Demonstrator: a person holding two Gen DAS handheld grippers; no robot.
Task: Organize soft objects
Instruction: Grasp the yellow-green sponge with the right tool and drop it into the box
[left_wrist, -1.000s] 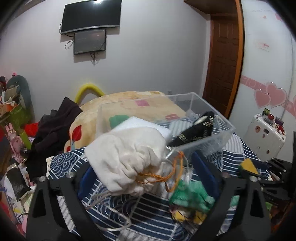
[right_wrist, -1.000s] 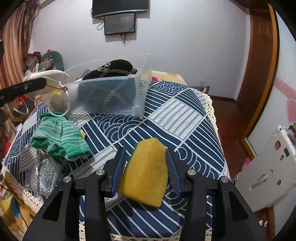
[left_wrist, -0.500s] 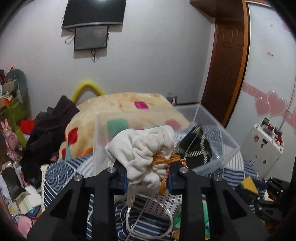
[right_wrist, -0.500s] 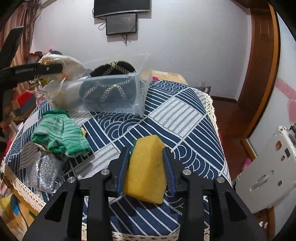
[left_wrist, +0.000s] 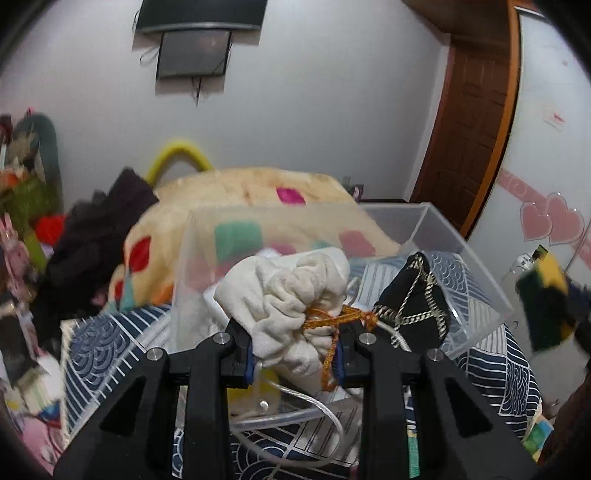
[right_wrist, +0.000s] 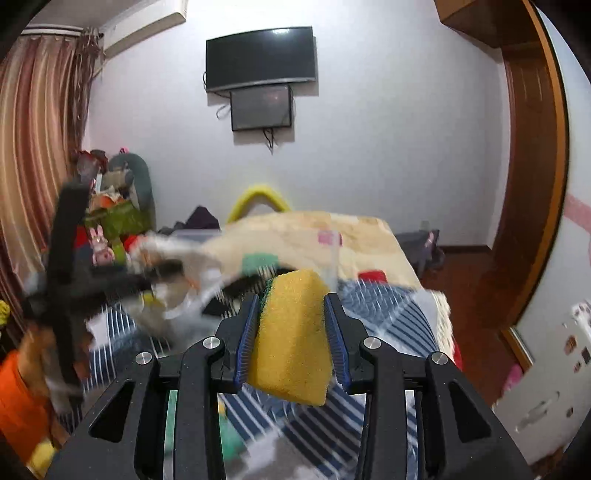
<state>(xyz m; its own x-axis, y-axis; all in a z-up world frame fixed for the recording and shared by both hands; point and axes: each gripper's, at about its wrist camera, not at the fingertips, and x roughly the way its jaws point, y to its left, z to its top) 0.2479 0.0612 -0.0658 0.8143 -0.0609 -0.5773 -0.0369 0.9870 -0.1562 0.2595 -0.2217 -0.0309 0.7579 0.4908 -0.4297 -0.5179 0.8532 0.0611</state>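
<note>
My left gripper (left_wrist: 295, 349) is shut on a cream drawstring pouch (left_wrist: 291, 295) with an orange cord, held at the near rim of a clear plastic bin (left_wrist: 476, 273). A black bag with a gold chain (left_wrist: 413, 306) lies in the bin. My right gripper (right_wrist: 291, 332) is shut on a yellow sponge with a green backing (right_wrist: 291, 332), lifted above the blue patterned bedspread (right_wrist: 388, 306). The sponge also shows blurred at the right of the left wrist view (left_wrist: 546, 295). The left gripper shows blurred at the left of the right wrist view (right_wrist: 110, 280).
A floral blanket (left_wrist: 258, 206) and dark clothes (left_wrist: 99, 236) lie behind the bin. A clear cord (left_wrist: 303, 402) trails under the pouch. A white case (right_wrist: 546, 387) stands on the floor at right. Toys pile at the left wall (right_wrist: 110, 221).
My right gripper has closed on the sponge and lifted it off the bedspread. My left gripper has closed on the pouch and carried it up to the bin.
</note>
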